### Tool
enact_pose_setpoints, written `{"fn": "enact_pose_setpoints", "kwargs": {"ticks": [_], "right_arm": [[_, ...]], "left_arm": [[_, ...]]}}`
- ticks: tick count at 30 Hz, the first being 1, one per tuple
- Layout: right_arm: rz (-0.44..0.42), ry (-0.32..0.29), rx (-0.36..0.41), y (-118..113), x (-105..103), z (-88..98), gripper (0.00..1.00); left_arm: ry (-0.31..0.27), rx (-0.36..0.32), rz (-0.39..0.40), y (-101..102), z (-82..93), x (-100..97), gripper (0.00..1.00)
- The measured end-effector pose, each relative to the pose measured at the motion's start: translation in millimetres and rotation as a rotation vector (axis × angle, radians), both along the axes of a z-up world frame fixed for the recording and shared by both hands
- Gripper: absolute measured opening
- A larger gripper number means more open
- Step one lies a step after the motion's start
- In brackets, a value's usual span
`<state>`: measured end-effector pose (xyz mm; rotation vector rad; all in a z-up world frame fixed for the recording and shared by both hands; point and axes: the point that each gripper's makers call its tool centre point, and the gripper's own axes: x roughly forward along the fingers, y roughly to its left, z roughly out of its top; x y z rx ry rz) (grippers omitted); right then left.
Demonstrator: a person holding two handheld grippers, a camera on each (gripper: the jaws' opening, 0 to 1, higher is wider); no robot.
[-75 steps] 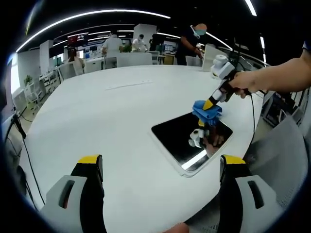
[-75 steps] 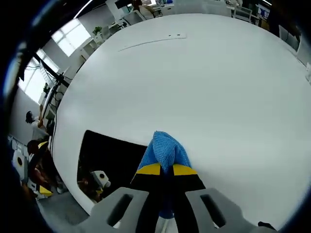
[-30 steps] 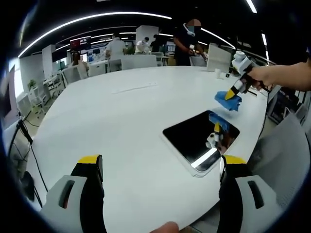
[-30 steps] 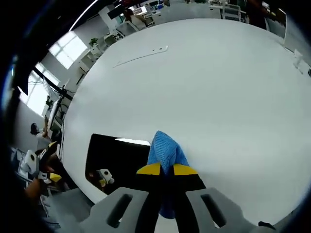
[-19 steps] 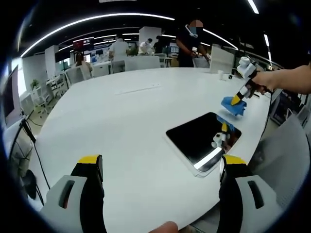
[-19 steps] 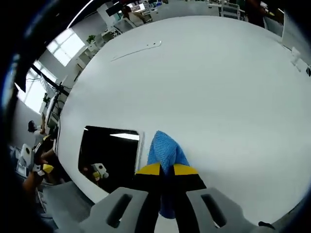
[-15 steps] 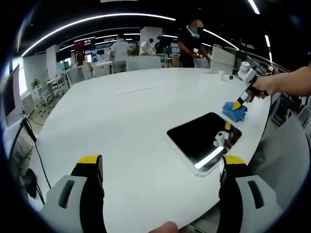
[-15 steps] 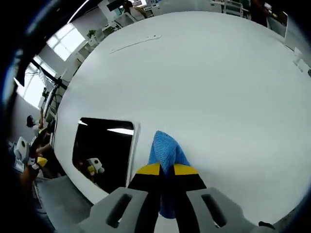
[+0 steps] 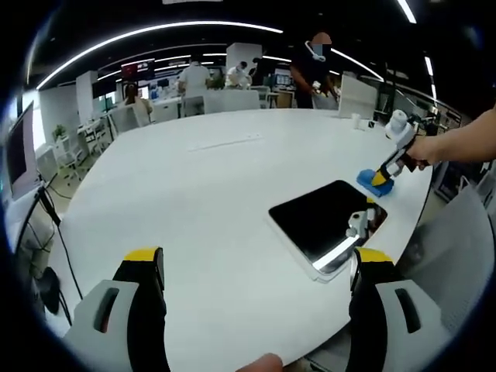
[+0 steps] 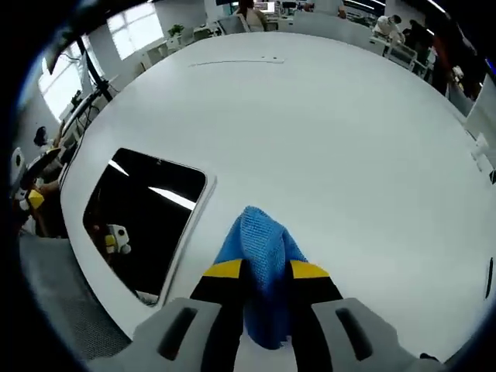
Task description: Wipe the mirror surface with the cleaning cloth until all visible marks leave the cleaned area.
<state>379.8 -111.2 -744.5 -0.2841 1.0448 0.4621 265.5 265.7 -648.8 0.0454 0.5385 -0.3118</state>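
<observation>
A dark rectangular mirror (image 9: 324, 223) (image 10: 141, 217) with a white rim lies flat near the edge of the round white table (image 9: 194, 201). The blue cleaning cloth (image 10: 259, 252) (image 9: 373, 182) rests on the table just beyond the mirror's far corner. My right gripper (image 10: 261, 275) (image 9: 385, 172) is shut on the cloth, with a hand behind it. My left gripper (image 9: 257, 260) hangs open over the near table edge, far from the mirror, nothing between its yellow-tipped jaws.
Small white items (image 9: 354, 120) stand at the table's far right edge. A thin strip (image 10: 236, 62) lies on the far part of the table. Several people and desks (image 9: 194, 81) are in the background. A grey chair back (image 9: 453, 256) stands beside the table at right.
The right gripper carried the cloth off the mirror's far corner and lowered it onto the table beside it. The left gripper stayed open and shifted only slightly.
</observation>
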Motion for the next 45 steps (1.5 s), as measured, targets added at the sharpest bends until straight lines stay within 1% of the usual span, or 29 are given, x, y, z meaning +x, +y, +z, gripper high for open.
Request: {"fn": "enact_pose_setpoints", "kwargs": {"ticks": [2,3,4,5,6,7,8,10,11,12,13,14,15,16,17,19,20,23,25,27,28,29,30,33,36,39,42,43,45], "right_arm": [[0.005,-0.009,-0.005,2,-2,0.1,0.17],[-0.003,-0.006,0.009,3,-2,0.9,0.20],[-0.014,0.010,0.047,6,-2,1.9,0.23],[-0.017,0.016,0.063,7,-2,2.6,0.25],[-0.023,0.022,0.093,9,-3,7.9,0.29],[-0.021,0.017,0.096,8,-3,9.8,0.32],[0.004,-0.011,0.112,9,0,15.8,0.35],[0.025,-0.025,0.125,8,0,23.0,0.44],[0.045,-0.062,0.166,10,4,32.0,0.47],[0.040,-0.065,0.165,6,3,36.0,0.50],[0.078,-0.106,0.216,9,6,45.6,0.53],[0.079,-0.131,0.245,8,7,50.2,0.58],[0.057,-0.123,0.241,-3,6,50.6,0.66],[0.071,-0.145,0.282,-2,7,54.5,0.71],[0.105,-0.188,0.318,-4,7,60.3,0.75],[0.114,-0.206,0.294,-21,1,59.7,0.81],[0.122,-0.219,0.305,-23,-1,61.7,0.82],[0.130,-0.202,0.326,-36,-15,61.1,0.87],[0.143,-0.206,0.325,-41,-22,61.9,0.92],[0.185,-0.273,0.319,-45,-24,69.2,0.97],[0.208,-0.287,0.308,-47,-27,69.5,0.98],[0.228,-0.301,0.301,-48,-28,71.0,0.98],[0.239,-0.293,0.293,-49,-34,70.3,0.98],[0.237,-0.301,0.306,-49,-37,73.9,0.98],[0.225,-0.316,0.311,-49,-37,79.4,0.98],[0.216,-0.324,0.316,-47,-39,83.4,0.98],[0.203,-0.308,0.312,-49,-41,80.6,0.98],[0.189,-0.296,0.330,-50,-43,80.9,0.98],[0.175,-0.328,0.315,-53,-41,83.0,0.98]], "left_arm": [[0.000,0.001,-0.003,-1,0.2,0.2,0.99],[-0.001,0.001,-0.003,-1,0.4,0.3,0.99],[-0.003,-0.002,-0.005,-2,1.4,0.7,0.99],[-0.004,-0.005,-0.007,-2,2.0,0.9,0.99],[-0.006,-0.008,-0.011,-2,2.9,1.2,0.99],[-0.008,-0.011,-0.015,-3,4.0,1.1,0.99],[-0.012,-0.017,-0.021,-4,5.6,1.2,0.99],[-0.011,-0.029,-0.028,-4,7.3,1.0,0.99],[-0.013,-0.039,-0.033,-5,9.7,0.6,0.99],[-0.018,-0.042,-0.036,-5,11.4,0.5,0.99],[-0.028,-0.049,-0.040,-6,14.9,0.1,0.99],[-0.032,-0.061,-0.043,-6,17.0,-0.1,0.99],[-0.040,-0.098,-0.063,-11,20.4,-0.7,0.99],[-0.033,-0.114,-0.082,-15,21.0,-2.7,0.99],[-0.040,-0.096,-0.081,-12,22.4,-3.4,0.99],[-0.049,-0.081,-0.077,-9,22.1,-3.8,0.99],[-0.048,-0.084,-0.074,-6,21.2,-4.3,0.99],[-0.081,-0.087,-0.080,-5,25.6,-6.9,0.99],[-0.080,-0.090,-0.079,-4,25.8,-9.0,0.99],[-0.051,-0.093,-0.078,-5,21.1,-14.2,0.99],[-0.017,-0.109,-0.067,-4,15.9,-18.8,0.99],[-0.026,-0.104,-0.066,-3,16.2,-19.3,0.99],[-0.031,-0.096,-0.068,-3,15.2,-22.1,0.99],[-0.032,-0.089,-0.068,-2,13.2,-26.6,0.99],[-0.034,-0.085,-0.063,-1,14.7,-28.2,0.99],[-0.052,-0.088,-0.066,-2,20.0,-27.1,0.99],[-0.053,-0.080,-0.071,-3,20.9,-26.3,0.99],[-0.051,-0.079,-0.070,-3,20.8,-25.8,0.99],[-0.059,-0.077,-0.070,-6,25.6,-26.4,0.99]]}}
